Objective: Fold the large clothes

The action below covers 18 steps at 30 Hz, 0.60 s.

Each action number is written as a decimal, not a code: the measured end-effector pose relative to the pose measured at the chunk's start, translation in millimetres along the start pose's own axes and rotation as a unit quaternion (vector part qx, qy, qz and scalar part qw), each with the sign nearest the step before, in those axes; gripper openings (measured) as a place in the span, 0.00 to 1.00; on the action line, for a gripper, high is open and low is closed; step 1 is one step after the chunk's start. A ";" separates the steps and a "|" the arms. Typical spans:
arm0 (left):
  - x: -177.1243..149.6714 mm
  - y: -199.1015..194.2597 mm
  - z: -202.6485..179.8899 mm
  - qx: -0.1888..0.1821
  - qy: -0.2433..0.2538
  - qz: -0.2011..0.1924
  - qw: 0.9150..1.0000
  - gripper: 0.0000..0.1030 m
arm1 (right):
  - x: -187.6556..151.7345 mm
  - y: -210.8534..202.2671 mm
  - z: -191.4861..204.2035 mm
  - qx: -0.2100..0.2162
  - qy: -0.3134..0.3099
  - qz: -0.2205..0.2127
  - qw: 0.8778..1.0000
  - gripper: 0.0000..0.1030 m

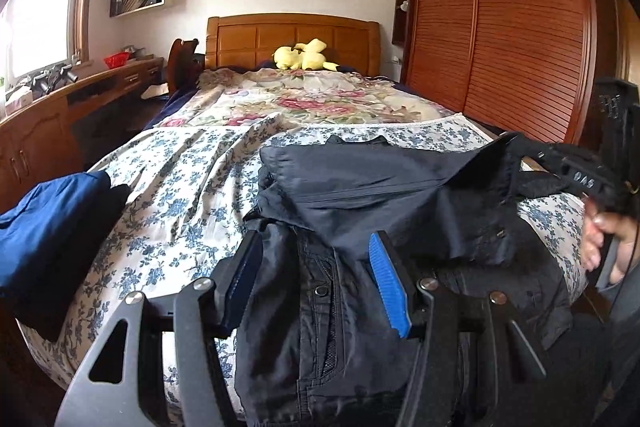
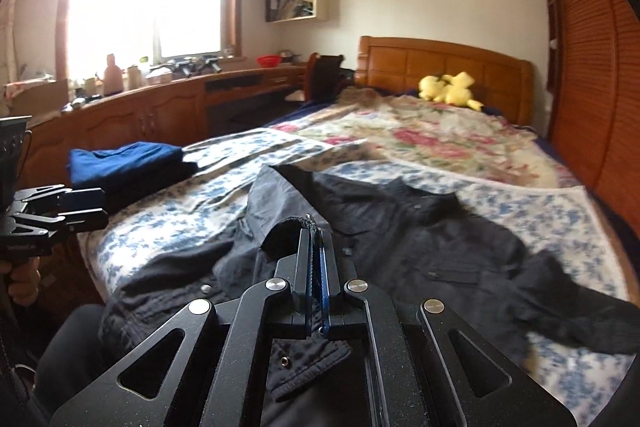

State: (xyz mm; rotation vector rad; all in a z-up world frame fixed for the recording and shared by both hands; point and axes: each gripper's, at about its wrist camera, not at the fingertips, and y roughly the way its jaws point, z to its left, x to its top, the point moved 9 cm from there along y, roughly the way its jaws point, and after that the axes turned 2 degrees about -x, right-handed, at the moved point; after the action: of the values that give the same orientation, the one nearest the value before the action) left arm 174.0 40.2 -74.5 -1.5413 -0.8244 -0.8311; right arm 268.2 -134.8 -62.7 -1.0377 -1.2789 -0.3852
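A large dark navy jacket [image 1: 384,211] lies crumpled on the blue-flowered bedsheet [image 1: 172,195] at the foot of the bed. My left gripper [image 1: 316,259] is open above the jacket's front placket, its blue pads apart and empty. My right gripper [image 2: 314,239] is shut on a cuff or hem of the jacket [image 2: 420,239] and holds that edge lifted. The right gripper also shows at the right edge of the left wrist view [image 1: 520,151], pinching the jacket's edge. The left gripper shows at the left edge of the right wrist view [image 2: 72,207].
A folded blue garment [image 1: 52,227] lies on the bed's left side; it also shows in the right wrist view [image 2: 124,163]. A floral quilt [image 1: 312,99] and yellow plush toy [image 1: 304,57] lie toward the headboard. A wooden wardrobe [image 1: 500,27] stands right, a desk [image 2: 160,111] left.
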 end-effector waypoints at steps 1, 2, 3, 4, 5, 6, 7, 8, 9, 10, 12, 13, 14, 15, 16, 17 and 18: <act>0.6 -2.0 -1.1 -0.001 0.000 -0.001 1.000 0.53 | 1.2 -9.9 -6.3 -0.015 0.001 -0.007 1.000 0.00; 0.7 -4.0 -1.7 -0.002 0.000 -0.002 1.000 0.53 | 0.9 -18.0 -11.2 -0.024 0.004 -0.011 1.000 0.00; 1.5 -5.1 -2.7 -0.003 0.000 -0.001 1.000 0.53 | -0.3 -24.9 -16.6 -0.033 0.008 -0.011 0.999 0.00; 1.5 -5.8 -4.0 -0.004 0.000 -0.001 1.000 0.53 | -3.4 -30.5 -22.1 -0.042 0.011 -0.008 0.999 0.00; 1.6 -6.0 -4.8 -0.005 -0.001 -0.001 1.000 0.53 | -8.3 -33.5 -26.8 -0.050 0.014 0.000 0.999 0.00; 1.6 -6.3 -6.8 -0.007 0.000 0.000 1.000 0.53 | -12.9 -33.5 -29.4 -0.056 0.016 0.008 0.998 0.00; 1.4 -6.4 -8.7 -0.009 0.000 0.001 1.000 0.53 | -19.5 -34.0 -34.1 -0.067 0.016 0.017 0.997 0.00; 1.3 -6.5 -10.6 -0.011 0.000 0.002 1.000 0.53 | -26.0 -33.0 -39.2 -0.077 0.017 0.028 0.996 0.00; 0.5 -6.6 -13.1 -0.013 0.002 0.001 1.000 0.53 | -31.7 -32.7 -43.3 -0.083 0.020 0.036 0.996 0.00; 0.7 -6.4 -14.3 -0.014 0.002 0.001 1.000 0.53 | -38.5 -31.2 -48.1 -0.085 0.027 0.048 0.995 0.00; -0.5 -4.6 -19.6 -0.018 0.006 0.003 1.000 0.53 | -51.3 -26.3 -57.7 -0.092 0.039 0.067 0.993 0.00; -0.8 -3.8 -21.9 -0.020 0.009 0.002 1.000 0.53 | -56.3 -24.6 -61.2 -0.098 0.041 0.072 0.992 0.00; -0.7 -3.2 -23.4 -0.021 0.011 0.001 1.000 0.53 | -61.4 -22.9 -63.8 -0.104 0.041 0.077 0.991 0.00; -1.6 -1.4 -26.0 -0.020 0.015 0.000 1.000 0.53 | -67.9 -20.6 -67.2 -0.113 0.042 0.082 0.989 0.01; -2.4 0.5 -27.6 -0.020 0.016 0.002 1.000 0.53 | -71.5 -20.4 -69.1 -0.118 0.044 0.083 0.989 0.02; -3.3 1.8 -28.6 -0.021 0.015 0.002 1.000 0.53 | -76.2 -19.4 -70.4 -0.120 0.046 0.083 0.988 0.02; -5.2 3.9 -30.7 -0.025 0.013 0.003 1.000 0.53 | -80.1 -18.9 -71.3 -0.121 0.047 0.083 0.988 0.04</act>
State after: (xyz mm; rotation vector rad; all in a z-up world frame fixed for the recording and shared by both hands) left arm 172.7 9.1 -77.6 -1.5726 -0.7844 -0.8712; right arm 272.3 -225.3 -123.0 -1.3054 -1.0704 -0.4644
